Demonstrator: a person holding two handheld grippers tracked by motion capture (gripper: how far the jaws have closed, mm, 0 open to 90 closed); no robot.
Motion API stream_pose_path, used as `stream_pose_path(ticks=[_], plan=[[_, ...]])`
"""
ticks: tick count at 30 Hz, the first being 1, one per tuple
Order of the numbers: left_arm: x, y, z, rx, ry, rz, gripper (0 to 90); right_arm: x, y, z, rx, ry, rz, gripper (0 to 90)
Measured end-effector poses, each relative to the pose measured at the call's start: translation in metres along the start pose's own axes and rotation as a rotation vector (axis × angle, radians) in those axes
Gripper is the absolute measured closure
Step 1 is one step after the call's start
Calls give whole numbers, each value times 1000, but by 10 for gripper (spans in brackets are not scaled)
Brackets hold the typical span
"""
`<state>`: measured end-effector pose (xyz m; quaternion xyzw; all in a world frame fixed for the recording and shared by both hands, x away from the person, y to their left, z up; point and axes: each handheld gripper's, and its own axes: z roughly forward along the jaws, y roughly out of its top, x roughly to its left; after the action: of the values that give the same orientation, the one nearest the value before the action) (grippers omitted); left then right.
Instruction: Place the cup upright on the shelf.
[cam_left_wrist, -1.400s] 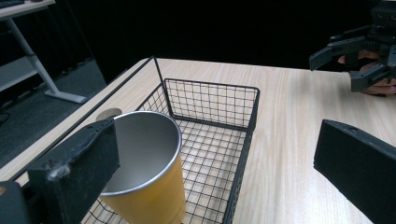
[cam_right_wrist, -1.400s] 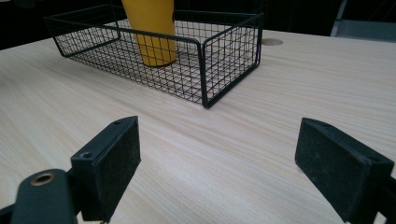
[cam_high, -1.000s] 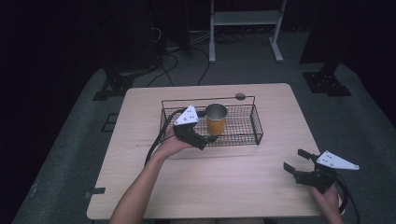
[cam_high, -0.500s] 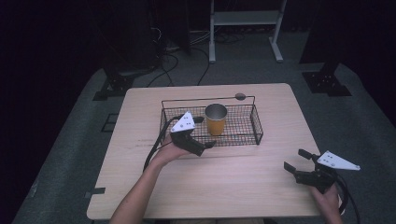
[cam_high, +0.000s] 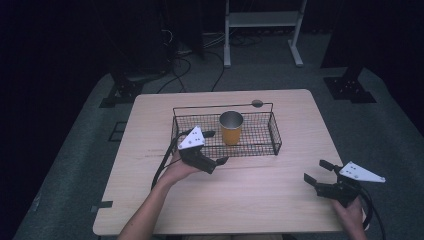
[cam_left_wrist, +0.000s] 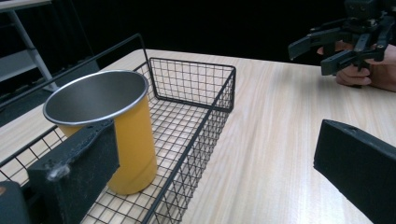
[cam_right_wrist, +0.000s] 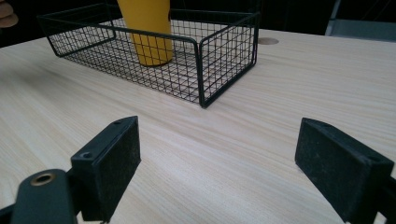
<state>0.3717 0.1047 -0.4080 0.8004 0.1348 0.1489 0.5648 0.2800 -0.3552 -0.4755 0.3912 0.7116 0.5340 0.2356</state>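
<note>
- Cup (cam_high: 231, 127): yellow body, steel rim, stands upright in the basket (cam_high: 274, 134), near the middle of its floor, clear of all four walls. Long axis vertical, mouth up.
- Basket is a black wire tray with one high handle bar along the far side; it sits mid-bench (cam_high: 250, 195).
- Left tool (cam_high: 215, 148) is the near one: it hangs at the basket's front-left corner. One jaw is over the wire floor, the other outside the front wall, so the jaws straddle that wall.
- Left gripper view: cup (cam_left_wrist: 112, 126) sits just beyond the inner jaw, off to that jaw's side rather than between the two. Jaws wide apart, holding nothing.
- Key relation: from the left tool the cup lies forward and toward the inner jaw. My read is that a side grasp on the vertical wall needs both jaws brought over the front wall first.
- Right tool (cam_high: 317, 172) is well apart, low at the bench's front-right, jaws spread, empty. It faces the basket's right end.
- Left hand is clearly nearer.
</note>
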Motion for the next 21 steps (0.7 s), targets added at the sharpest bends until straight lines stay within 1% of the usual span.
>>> stream_pose_path(ticks=[4,6,12,19,21], plan=[[-4,-1,-3,-7,0,-4,0,0,0,0,0,-1,0,132],[-6,-3,-5,-9,3,2,0,0,0,0,1,-1,1,132],[-10,-7,-9,-20,3,-8,0,0,0,0,1,-2,1,132],[-13,-11,-12,-10,3,-10,0,0,0,0,0,-4,2,132],[-15,-11,-14,-18,5,-6,0,0,0,0,0,-4,1,132]])
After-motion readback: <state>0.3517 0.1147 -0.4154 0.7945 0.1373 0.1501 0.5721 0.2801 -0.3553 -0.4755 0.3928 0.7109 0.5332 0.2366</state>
